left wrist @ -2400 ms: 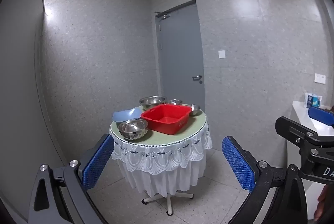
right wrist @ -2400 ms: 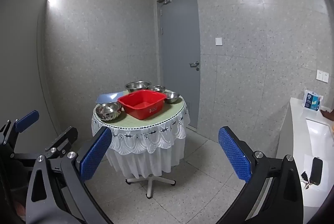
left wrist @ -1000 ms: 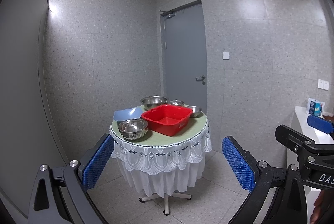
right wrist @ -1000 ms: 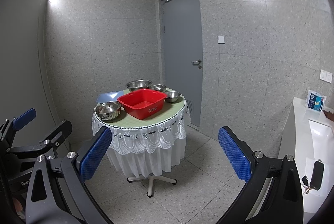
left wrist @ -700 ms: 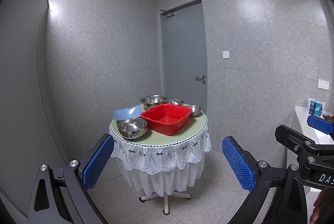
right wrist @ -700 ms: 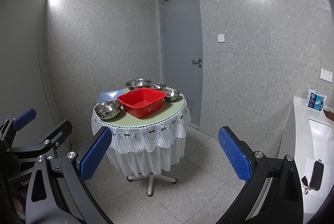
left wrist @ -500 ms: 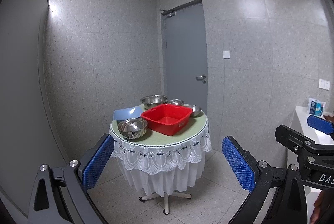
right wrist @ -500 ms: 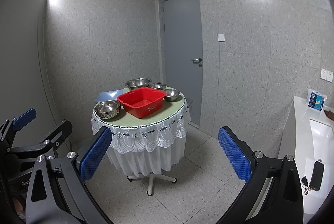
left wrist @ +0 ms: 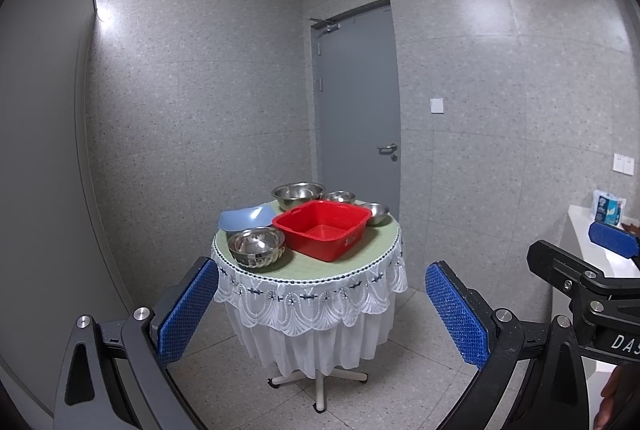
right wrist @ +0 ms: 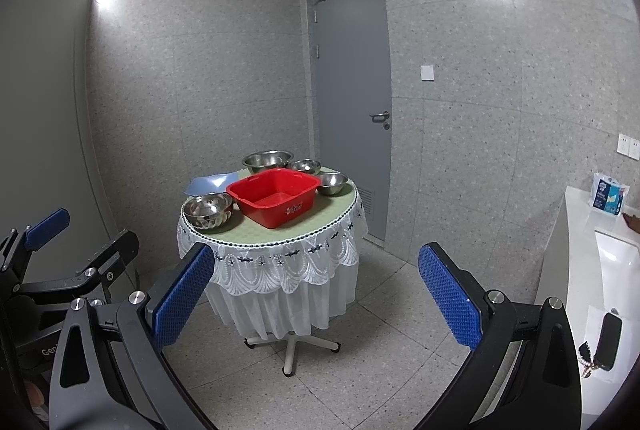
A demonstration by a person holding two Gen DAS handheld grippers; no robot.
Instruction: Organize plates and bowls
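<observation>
Bowls and one plate sit on the round table (left wrist: 352,258), well ahead of both your grippers. At the middle stands the red tub (left wrist: 322,228). A steel bowl (left wrist: 257,245) rests at its near left, with the blue plate (left wrist: 245,217) just behind it. The large steel bowl (left wrist: 298,193) sits at the back, and two small steel bowls (left wrist: 339,197) (left wrist: 376,211) follow the far right rim.

Your left gripper (left wrist: 320,306) has its fingers spread wide and holds nothing; the table shows between its blue pads, far beyond the tips. Your right gripper (right wrist: 316,288) is likewise wide apart and empty, the table framed between its pads. Neither touches anything. At your right, a white counter (right wrist: 572,226) carries a tissue pack (right wrist: 608,194).
</observation>
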